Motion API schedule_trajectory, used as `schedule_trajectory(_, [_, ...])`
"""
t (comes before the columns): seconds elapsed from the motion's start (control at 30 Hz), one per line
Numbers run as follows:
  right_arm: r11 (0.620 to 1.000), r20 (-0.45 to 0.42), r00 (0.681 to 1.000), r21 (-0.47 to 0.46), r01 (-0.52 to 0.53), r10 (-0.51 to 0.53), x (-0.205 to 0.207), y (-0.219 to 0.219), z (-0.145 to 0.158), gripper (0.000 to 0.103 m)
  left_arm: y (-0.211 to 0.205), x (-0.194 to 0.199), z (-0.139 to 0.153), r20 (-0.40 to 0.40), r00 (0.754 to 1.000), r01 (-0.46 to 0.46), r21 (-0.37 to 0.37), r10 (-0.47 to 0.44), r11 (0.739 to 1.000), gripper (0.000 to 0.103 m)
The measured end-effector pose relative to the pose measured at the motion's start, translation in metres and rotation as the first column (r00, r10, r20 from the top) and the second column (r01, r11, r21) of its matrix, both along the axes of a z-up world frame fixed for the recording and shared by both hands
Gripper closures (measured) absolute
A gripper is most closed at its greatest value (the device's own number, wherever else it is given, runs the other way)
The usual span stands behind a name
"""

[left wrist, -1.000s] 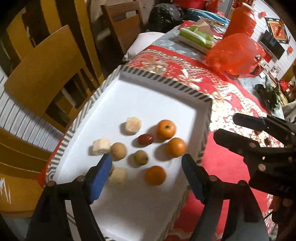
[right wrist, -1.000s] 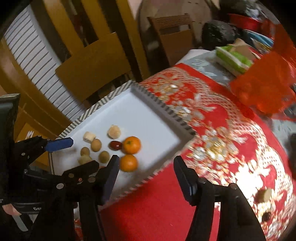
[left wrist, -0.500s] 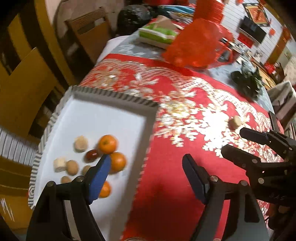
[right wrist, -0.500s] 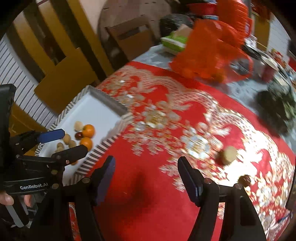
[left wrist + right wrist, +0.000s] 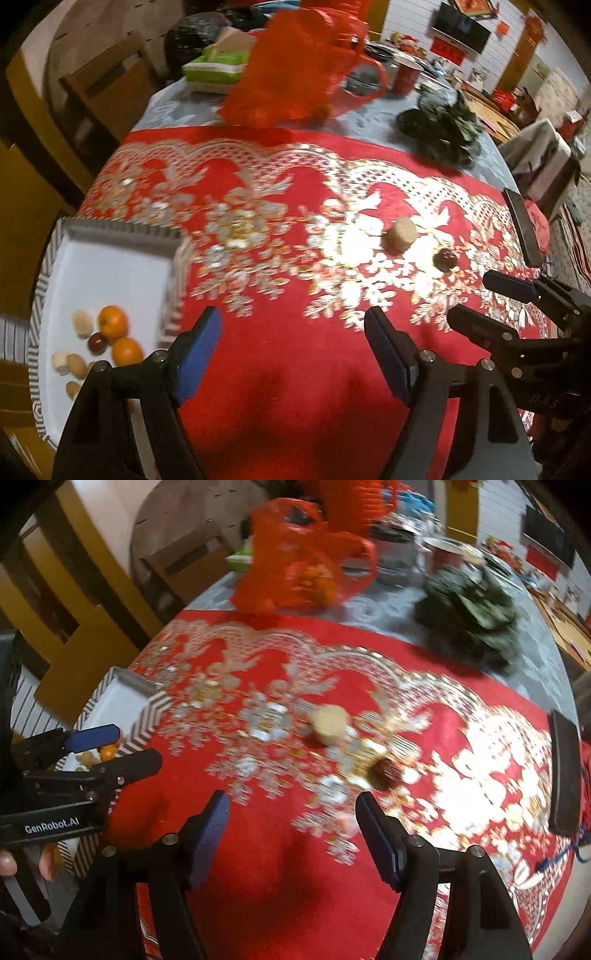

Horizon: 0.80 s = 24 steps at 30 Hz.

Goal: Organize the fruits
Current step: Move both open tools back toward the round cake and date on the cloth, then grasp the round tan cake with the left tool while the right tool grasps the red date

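The left gripper [image 5: 291, 354] has its jaws apart with nothing between them, only bare red cloth [image 5: 295, 387] showing in the gap at the bottom centre of its view. The right gripper [image 5: 291, 830] likewise has its jaws spread and empty over the same cloth; its last bit of widening has levelled off.

Just above and right of the right gripper's jaws, in its own view, lies a dark red fruit [image 5: 384, 773], with a pale round fruit [image 5: 330, 725] beyond it toward the middle of the frame; the two lie near each other on the gold-patterned part of the cloth. In the left wrist view the same pair sit at centre right.

At the lower left of the left wrist view stands a white tray [image 5: 110, 266] with a striped rim, holding two oranges [image 5: 113, 322], a dark red fruit and several pale and brown pieces clustered together.

At the top of the table, a red plastic bag [image 5: 295, 74] and a heap of dark leafy greens [image 5: 443, 129] rest on the grey covering.
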State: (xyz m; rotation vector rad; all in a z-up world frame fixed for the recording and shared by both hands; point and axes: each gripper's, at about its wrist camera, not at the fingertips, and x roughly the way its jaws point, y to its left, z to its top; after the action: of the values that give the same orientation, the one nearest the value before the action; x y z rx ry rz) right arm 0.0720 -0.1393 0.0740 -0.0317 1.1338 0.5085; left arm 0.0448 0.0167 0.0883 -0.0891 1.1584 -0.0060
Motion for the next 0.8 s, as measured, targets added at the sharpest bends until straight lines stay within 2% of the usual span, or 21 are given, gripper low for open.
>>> schedule_trajectory(0.17, [0.999,-0.026,0.998,-0.011,0.051,-0.051,0.001,-0.032,-0.008,0.028,-0.022,0.016,-0.007,-0.013,0.999,0.040,-0.006,-0.040,0.999,0.025])
schedule_trajectory(0.33, [0.997,-0.045,0.996,-0.018,0.077,-0.078,0.003,-0.052,-0.015,0.028,-0.042,0.038,-0.016,-0.037,0.997,0.067,-0.047,-0.069,0.997,0.025])
schedule_trajectory(0.6, [0.997,-0.061,0.995,-0.008,0.078,-0.078,0.010,-0.064,-0.022,0.027,-0.073,0.078,-0.036,-0.079,0.990,0.107,-0.088,-0.114,0.990,0.025])
schedule_trajectory(0.8, [0.998,-0.066,0.996,-0.003,0.063,-0.063,0.018,-0.066,-0.026,0.027,-0.089,0.102,-0.052,-0.109,0.988,0.105,-0.089,-0.114,0.990,0.025])
